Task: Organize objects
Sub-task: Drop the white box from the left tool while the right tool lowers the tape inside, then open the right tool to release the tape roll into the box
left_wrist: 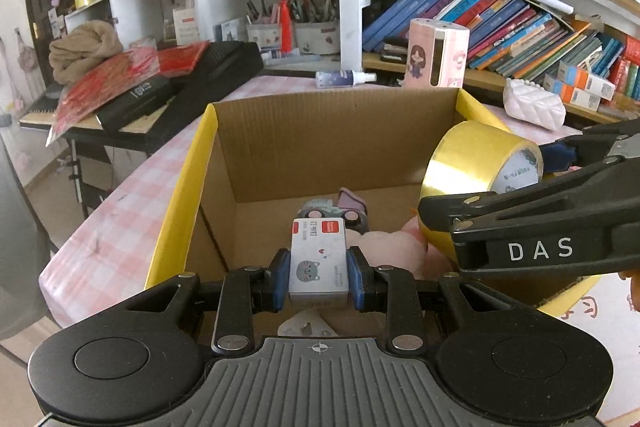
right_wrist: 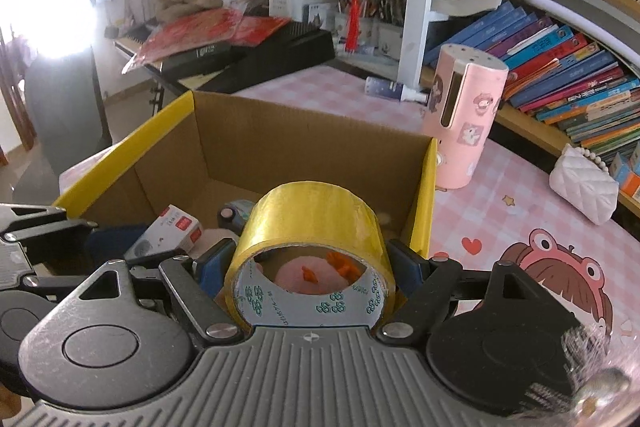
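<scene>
Both loads hang over the cardboard box (left_wrist: 336,147): left gripper (left_wrist: 318,277) clamped on the small staple box (left_wrist: 318,259), right gripper (right_wrist: 310,267) clamped across the yellow tape roll (right_wrist: 310,227). Lower each to a bare patch (pink plush toy (right_wrist: 308,277) underneath) before letting go.

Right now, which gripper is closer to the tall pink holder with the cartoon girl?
Right. The right gripper, holding the yellow tape roll, is nearer the pink holder; the left gripper is farther left, over the cardboard box.
</scene>
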`<state>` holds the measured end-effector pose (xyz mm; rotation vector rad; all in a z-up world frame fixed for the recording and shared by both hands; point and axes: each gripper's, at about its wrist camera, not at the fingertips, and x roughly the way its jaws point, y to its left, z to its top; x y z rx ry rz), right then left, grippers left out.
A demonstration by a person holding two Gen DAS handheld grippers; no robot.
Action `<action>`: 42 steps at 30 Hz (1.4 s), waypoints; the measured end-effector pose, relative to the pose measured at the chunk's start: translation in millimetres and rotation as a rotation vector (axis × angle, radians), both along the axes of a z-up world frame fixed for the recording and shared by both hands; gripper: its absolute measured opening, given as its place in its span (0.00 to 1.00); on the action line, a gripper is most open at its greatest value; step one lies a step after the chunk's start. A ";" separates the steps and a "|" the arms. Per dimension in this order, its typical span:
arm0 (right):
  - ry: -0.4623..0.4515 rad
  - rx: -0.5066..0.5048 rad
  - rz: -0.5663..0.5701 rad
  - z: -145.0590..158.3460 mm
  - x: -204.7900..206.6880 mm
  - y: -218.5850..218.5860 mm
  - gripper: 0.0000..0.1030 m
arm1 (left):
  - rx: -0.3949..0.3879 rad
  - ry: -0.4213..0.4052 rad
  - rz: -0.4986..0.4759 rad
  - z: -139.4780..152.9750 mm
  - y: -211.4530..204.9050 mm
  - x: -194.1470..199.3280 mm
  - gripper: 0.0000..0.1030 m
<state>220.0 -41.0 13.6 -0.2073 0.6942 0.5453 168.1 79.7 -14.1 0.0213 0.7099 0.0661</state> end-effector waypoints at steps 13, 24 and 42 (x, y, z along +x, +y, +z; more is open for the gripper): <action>-0.027 -0.063 0.052 -4.4 7.2 9.2 0.78 | 0.032 0.005 0.014 -3.7 0.1 6.8 0.29; -0.029 -0.093 0.052 -7.6 13.0 17.0 0.78 | 0.046 -0.033 -0.002 3.6 -1.2 -6.0 0.50; -0.122 0.024 -0.009 34.1 -32.2 -3.2 0.86 | 0.019 -0.202 0.090 40.3 11.4 -55.4 0.88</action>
